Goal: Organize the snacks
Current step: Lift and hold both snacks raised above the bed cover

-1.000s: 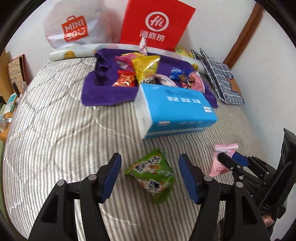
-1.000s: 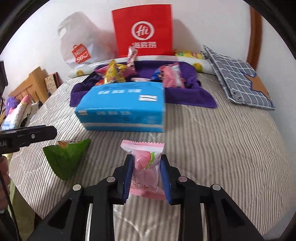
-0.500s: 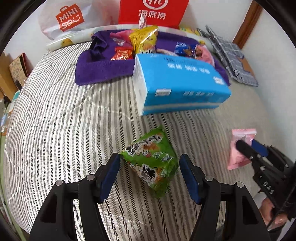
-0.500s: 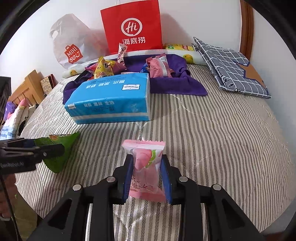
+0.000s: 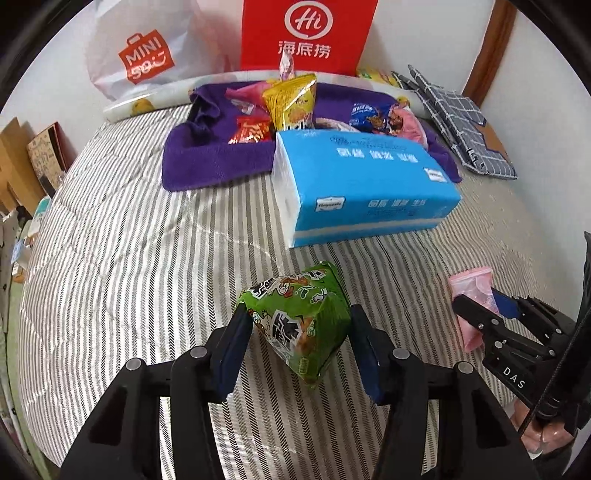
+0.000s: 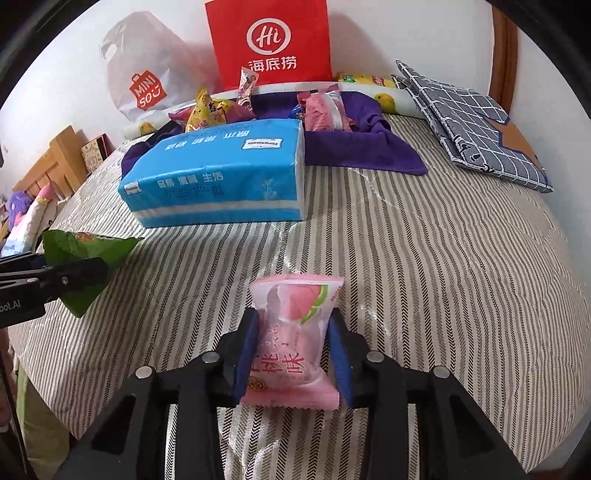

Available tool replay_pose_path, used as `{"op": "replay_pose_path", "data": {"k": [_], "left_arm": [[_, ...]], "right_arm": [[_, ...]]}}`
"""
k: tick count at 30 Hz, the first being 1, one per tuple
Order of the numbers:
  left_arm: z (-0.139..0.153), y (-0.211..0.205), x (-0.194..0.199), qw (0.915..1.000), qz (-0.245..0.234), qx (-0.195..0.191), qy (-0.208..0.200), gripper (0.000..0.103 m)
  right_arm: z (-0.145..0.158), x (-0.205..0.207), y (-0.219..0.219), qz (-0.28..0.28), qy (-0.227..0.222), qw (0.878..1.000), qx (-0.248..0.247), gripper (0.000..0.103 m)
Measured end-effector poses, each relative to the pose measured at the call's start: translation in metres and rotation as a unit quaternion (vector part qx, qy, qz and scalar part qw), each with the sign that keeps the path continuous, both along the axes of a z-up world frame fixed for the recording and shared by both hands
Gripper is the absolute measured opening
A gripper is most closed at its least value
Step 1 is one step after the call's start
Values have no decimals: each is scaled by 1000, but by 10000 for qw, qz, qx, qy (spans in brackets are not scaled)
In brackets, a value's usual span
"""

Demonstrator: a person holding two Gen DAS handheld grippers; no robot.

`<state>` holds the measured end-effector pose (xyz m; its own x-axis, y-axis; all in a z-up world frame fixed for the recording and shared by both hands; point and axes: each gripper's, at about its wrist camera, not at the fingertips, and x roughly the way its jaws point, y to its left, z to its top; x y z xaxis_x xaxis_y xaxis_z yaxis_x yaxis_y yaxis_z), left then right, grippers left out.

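The left tongs [image 5: 299, 345] have just closed onto the green snack bag [image 5: 299, 325]; the right tongs [image 6: 291, 354] still grip the pink packet [image 6: 291, 343].

My left gripper [image 5: 297, 345], matt black plastic with smooth blue pads, holds a glossy, crinkled green foil snack bag [image 5: 297, 325]; my right gripper [image 6: 291, 354], made alike, holds a shiny pink film packet [image 6: 291, 339]. Under them lies a matt, woven striped bedcover [image 6: 424, 266]. Behind sit a glossy blue plastic-wrapped tissue pack [image 5: 362, 184], a fuzzy purple towel [image 5: 214, 162] and a smooth red paper bag [image 5: 310, 33].
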<state>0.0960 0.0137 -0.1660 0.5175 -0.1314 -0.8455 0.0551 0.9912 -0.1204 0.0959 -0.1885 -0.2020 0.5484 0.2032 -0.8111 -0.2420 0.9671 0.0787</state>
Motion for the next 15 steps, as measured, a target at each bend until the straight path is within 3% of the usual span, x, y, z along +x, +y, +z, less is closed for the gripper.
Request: {"op": "replay_pose_path", "data": {"k": [15], "left_arm": [[18, 8, 4, 9995, -9, -244, -194, 52]], "right_arm": [[28, 0, -8, -99, -293, 9994, 129, 27]]}}
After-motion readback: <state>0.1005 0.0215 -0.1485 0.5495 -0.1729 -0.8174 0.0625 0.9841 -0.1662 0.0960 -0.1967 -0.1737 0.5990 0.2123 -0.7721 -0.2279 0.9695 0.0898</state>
